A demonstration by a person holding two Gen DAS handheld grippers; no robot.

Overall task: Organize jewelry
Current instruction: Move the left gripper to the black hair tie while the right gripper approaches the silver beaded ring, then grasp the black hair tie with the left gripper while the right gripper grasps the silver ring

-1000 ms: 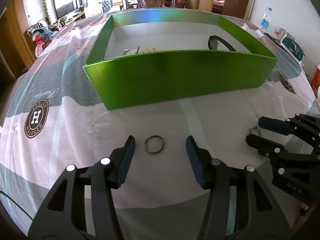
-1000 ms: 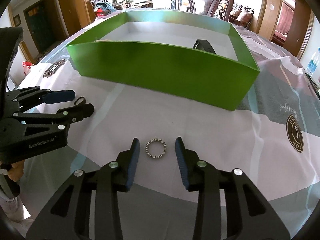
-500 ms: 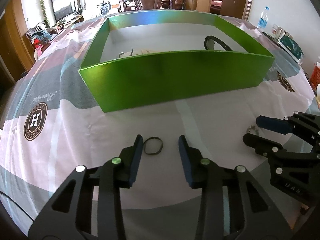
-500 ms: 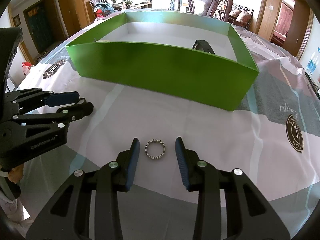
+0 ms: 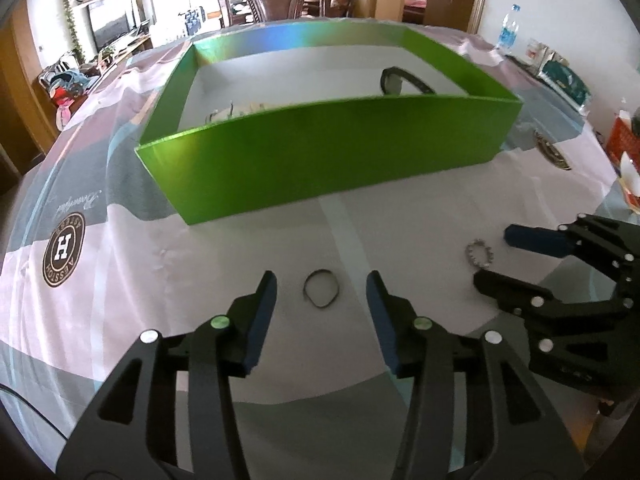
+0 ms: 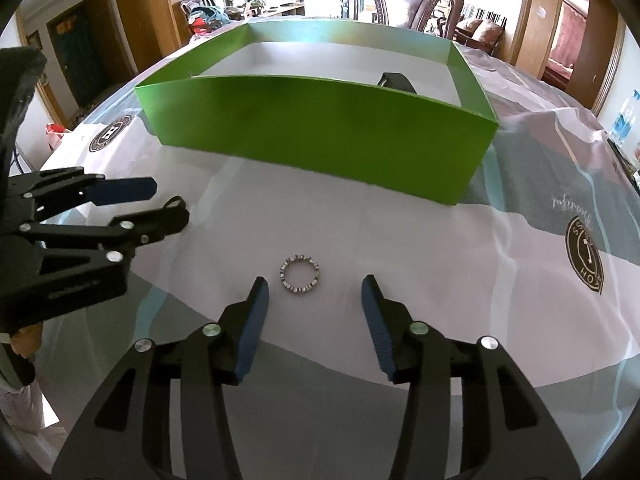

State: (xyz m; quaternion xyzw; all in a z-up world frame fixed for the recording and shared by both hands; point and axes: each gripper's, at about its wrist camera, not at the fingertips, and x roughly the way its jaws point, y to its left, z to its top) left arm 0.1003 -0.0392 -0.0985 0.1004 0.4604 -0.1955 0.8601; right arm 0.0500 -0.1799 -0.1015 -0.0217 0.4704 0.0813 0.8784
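Left gripper (image 5: 322, 290) spread wide, thin dark ring (image 5: 321, 289) lying between tips. Right gripper (image 6: 314, 292) likewise spread, straddling beaded ring (image 6: 299, 274). Green box (image 5: 320, 160) ahead: probable destination.

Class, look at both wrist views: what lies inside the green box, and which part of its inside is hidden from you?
Inside the green box a dark band lies toward the right and pale, partly metallic pieces toward the left. The near wall covers the front of the floor, so anything there is unseen.
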